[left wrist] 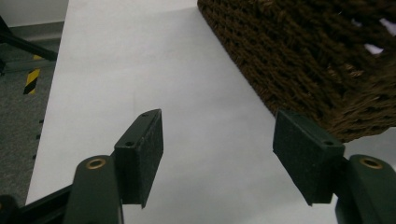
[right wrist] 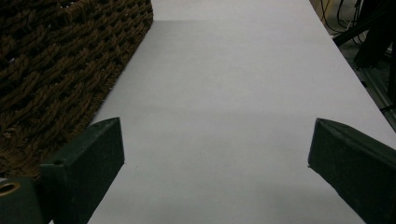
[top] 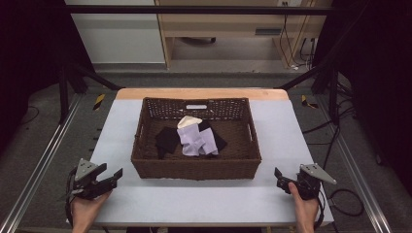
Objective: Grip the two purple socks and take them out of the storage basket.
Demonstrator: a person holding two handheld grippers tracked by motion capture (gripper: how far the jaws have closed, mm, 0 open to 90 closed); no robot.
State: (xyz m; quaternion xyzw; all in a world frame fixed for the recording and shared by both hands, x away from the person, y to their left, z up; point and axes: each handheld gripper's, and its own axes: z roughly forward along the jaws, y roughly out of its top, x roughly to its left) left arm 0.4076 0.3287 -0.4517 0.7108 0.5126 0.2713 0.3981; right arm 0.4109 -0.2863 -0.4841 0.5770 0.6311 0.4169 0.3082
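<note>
Centrally on the white table (top: 145, 204) sits a brown woven basket (top: 194, 167), in the middle of the high view. Inside it lie a black cloth (top: 167, 141), a lilac cloth (top: 197, 141) crumpled on top, and a cream piece (top: 188, 121) toward the far wall. At lower left of that frame the left gripper (top: 111, 174) rests near the basket's near-left corner, apart from it, jaws spread with nothing between them; its own view has bare table between the pads and the basket wall (left wrist: 299, 60) at upper right. At lower right the right gripper (top: 278, 175) sits just off the near-right corner, jaws likewise wide apart over bare table, the basket (right wrist: 60, 60) at upper left of its view.
</note>
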